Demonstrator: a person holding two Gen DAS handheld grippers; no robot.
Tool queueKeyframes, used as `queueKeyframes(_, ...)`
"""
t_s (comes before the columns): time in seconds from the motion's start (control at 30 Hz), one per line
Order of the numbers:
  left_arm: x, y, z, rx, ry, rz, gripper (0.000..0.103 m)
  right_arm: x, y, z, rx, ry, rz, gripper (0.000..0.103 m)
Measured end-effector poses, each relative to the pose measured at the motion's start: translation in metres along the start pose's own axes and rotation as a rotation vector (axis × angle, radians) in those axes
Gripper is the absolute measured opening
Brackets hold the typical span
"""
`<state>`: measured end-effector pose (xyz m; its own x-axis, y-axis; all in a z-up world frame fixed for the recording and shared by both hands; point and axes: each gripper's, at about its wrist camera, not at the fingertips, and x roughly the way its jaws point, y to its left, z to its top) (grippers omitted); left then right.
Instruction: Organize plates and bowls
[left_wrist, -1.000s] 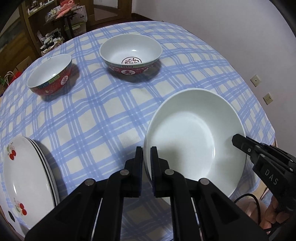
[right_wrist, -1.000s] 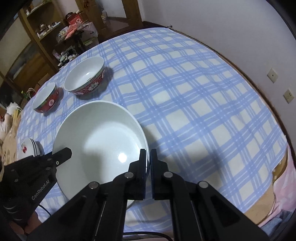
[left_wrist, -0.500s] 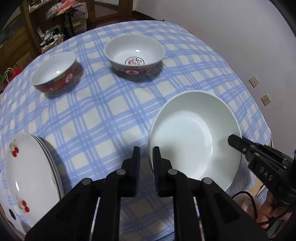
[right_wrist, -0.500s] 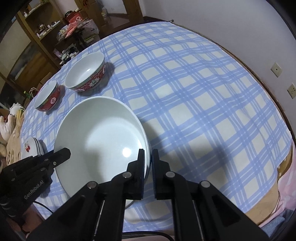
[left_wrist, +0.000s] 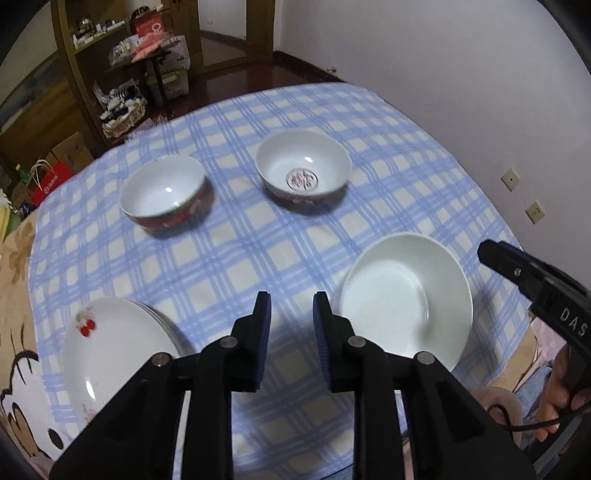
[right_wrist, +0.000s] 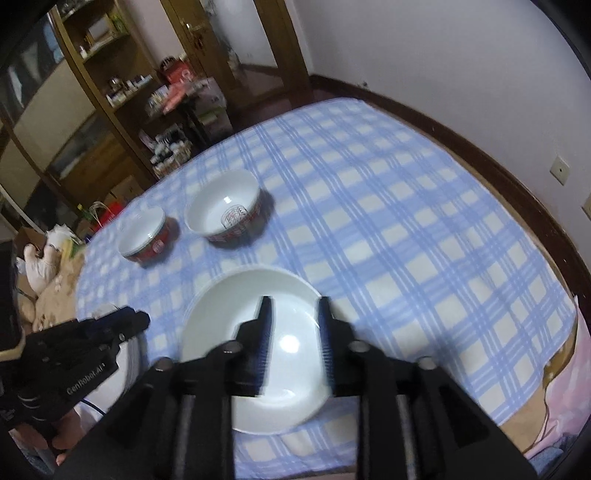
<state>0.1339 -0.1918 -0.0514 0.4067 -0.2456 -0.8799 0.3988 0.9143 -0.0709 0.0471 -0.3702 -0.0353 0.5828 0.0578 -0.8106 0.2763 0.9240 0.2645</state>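
A large plain white bowl rests on the blue checked tablecloth near the front right edge; it also shows in the right wrist view. My left gripper is open and empty just left of the bowl. My right gripper is open and empty above the bowl. A stack of white cherry-print plates lies at the front left. Two red-patterned bowls stand at the far side.
The table's front edge drops off close behind the white bowl. A white wall with sockets is to the right. Wooden shelves and clutter stand beyond the far edge. The right gripper's body shows at the right.
Both grippers have opened and let go of the white bowl's rim, then pulled back and up. The bowl now rests on the table.
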Motion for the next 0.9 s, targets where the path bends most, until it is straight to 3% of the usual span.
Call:
queueKeyframes(0.07, -0.005, 0.005, 0.003, 0.0, -0.019, 0.008, 0.035, -0.005, 0.006, 0.006, -0.009, -0.026, 0.006, 0.043)
queueKeyframes(0.1, -0.009, 0.008, 0.006, -0.003, -0.029, 0.008, 0.046, -0.007, 0.01, 0.01, -0.018, -0.039, 0.008, 0.045)
queueKeyframes(0.17, -0.015, 0.015, 0.012, -0.014, -0.058, 0.003, 0.057, -0.009, 0.017, 0.017, -0.031, -0.055, 0.015, 0.058)
queueKeyframes(0.3, -0.021, 0.021, 0.027, 0.003, -0.082, 0.006, 0.076, -0.011, 0.031, 0.029, -0.055, -0.081, 0.027, 0.072)
queueKeyframes(0.4, -0.022, 0.025, 0.038, 0.011, -0.11, 0.005, 0.081, -0.01, 0.039, 0.039, -0.058, -0.1, 0.031, 0.091)
queueKeyframes(0.57, -0.018, 0.029, 0.057, 0.023, -0.147, 0.018, 0.089, -0.003, 0.047, 0.057, -0.064, -0.127, 0.038, 0.102)
queueKeyframes(0.67, -0.008, 0.032, 0.07, 0.049, -0.118, -0.023, 0.089, 0.005, 0.05, 0.069, -0.074, -0.136, 0.031, 0.102)
queueKeyframes(0.9, 0.025, 0.043, 0.096, 0.034, -0.114, 0.003, 0.089, 0.032, 0.045, 0.094, -0.067, -0.121, 0.025, 0.103)
